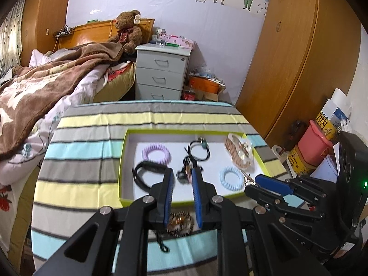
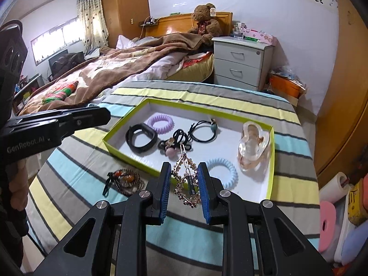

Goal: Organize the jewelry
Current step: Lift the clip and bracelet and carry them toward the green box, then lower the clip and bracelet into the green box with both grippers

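On the counter (image 2: 230,96): green-rimmed tray (image 2: 271,165) near the middle, already collecting bands and ties.
Right tongs (image 2: 184,166): just short of the tray's near rim, clamped on the gold hair clip (image 2: 186,180), likely to drop it in.
Left tongs (image 1: 183,172): above the tray's near-left corner, narrow and empty.
Hair clip axis: lengthwise between the pads, narrow tip toward the tray.
Beaded piece (image 2: 125,179): outside the tray, still unsorted.
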{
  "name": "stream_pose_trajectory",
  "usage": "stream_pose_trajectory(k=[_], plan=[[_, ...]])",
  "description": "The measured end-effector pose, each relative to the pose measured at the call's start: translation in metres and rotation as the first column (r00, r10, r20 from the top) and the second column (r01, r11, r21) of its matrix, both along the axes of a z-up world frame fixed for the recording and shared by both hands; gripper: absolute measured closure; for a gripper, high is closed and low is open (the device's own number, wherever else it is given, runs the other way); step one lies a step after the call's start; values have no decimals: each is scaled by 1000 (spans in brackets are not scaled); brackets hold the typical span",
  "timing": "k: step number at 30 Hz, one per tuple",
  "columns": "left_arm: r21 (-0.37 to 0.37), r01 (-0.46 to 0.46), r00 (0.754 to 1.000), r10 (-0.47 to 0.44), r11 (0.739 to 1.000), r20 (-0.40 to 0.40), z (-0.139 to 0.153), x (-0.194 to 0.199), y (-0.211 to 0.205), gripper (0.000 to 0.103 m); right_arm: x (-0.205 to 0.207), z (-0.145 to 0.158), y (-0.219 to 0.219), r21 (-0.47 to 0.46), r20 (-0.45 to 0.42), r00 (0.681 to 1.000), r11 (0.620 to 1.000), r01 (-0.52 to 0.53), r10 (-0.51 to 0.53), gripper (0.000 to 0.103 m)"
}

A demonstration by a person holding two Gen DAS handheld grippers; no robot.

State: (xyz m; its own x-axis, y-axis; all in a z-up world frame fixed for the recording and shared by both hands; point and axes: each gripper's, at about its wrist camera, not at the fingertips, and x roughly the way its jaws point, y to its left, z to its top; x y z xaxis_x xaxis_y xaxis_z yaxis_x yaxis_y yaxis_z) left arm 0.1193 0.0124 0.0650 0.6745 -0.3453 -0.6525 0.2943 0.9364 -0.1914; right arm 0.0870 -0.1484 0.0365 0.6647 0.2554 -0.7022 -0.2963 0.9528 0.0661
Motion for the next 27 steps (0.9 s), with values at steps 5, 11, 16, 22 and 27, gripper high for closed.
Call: stream_pose_trajectory(k=[5, 11, 16, 22, 27], plan=[[4, 14, 999, -14, 1000, -32, -10, 5, 2, 85, 2, -3, -3, 12, -8, 1000, 1000, 6, -6, 79], [2, 38, 991, -38, 999, -125, -44, -7, 12, 79, 0, -7, -3, 24, -17, 1000, 1000, 0, 1, 79], [31, 57, 982, -50, 998, -183, -67, -6, 11, 61, -4, -8, -1, 28, -15, 1000, 1000, -11, 11, 79], [179, 32, 978, 6, 983, -208, -86, 3, 0, 62, -5, -8, -2, 32, -13, 1000, 999, -6, 6, 79], [229, 93, 978, -46, 969, -201, -87, 1, -13, 75, -5, -8, -3, 36, -11, 1000, 999, -5, 5, 79]])
